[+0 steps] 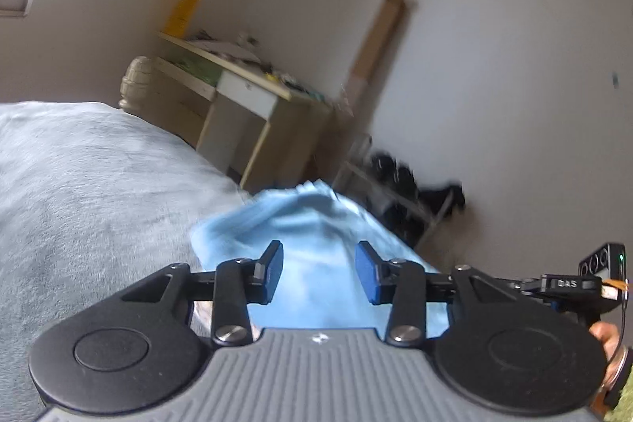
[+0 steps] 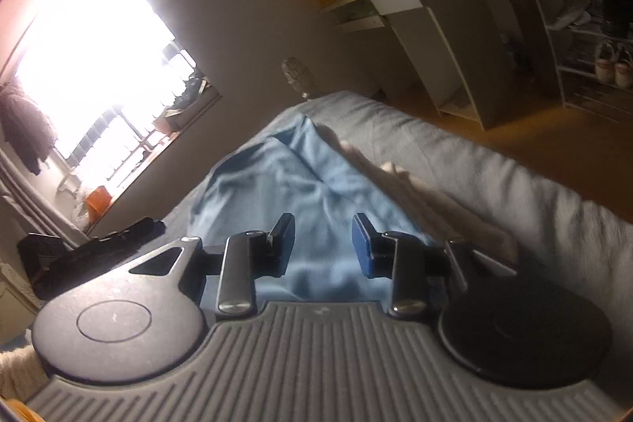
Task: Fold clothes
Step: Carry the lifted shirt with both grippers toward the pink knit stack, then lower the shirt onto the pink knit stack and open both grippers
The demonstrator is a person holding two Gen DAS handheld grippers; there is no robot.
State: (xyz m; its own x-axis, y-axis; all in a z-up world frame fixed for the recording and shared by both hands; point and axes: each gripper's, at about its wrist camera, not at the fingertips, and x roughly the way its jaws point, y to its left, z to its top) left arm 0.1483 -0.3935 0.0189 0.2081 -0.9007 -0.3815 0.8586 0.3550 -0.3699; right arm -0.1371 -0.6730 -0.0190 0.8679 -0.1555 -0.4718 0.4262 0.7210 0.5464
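A bedroom seen from two hand-held grippers over a bed covered in a grey blanket (image 1: 79,176). Beyond the left gripper (image 1: 319,271), up and to its left, a light wooden desk (image 1: 253,97) stands against the wall with clutter on top and one white drawer front. To the right of the desk a long cardboard box (image 1: 376,42) leans on the wall, and lower right a wire shoe rack (image 1: 395,192) holds dark shoes. The right wrist view shows the same desk far ahead and to the right, and one bright window (image 2: 95,66) far to the left. A black bag-like object (image 2: 91,256), blurred, lies on the bed just left of the right gripper (image 2: 323,244).

One light blue garment (image 1: 312,220) lies rumpled on the blanket, directly ahead of and beneath both grippers. A pale, blurred shape (image 2: 415,192) runs along its right edge; what it is cannot be told.

There are two grippers, each with two blue-padded fingers. The left gripper's jaws stand partly apart with nothing pinched between them. The right gripper's jaws are likewise partly spread, gripping nothing, with the garment seen through the gap.
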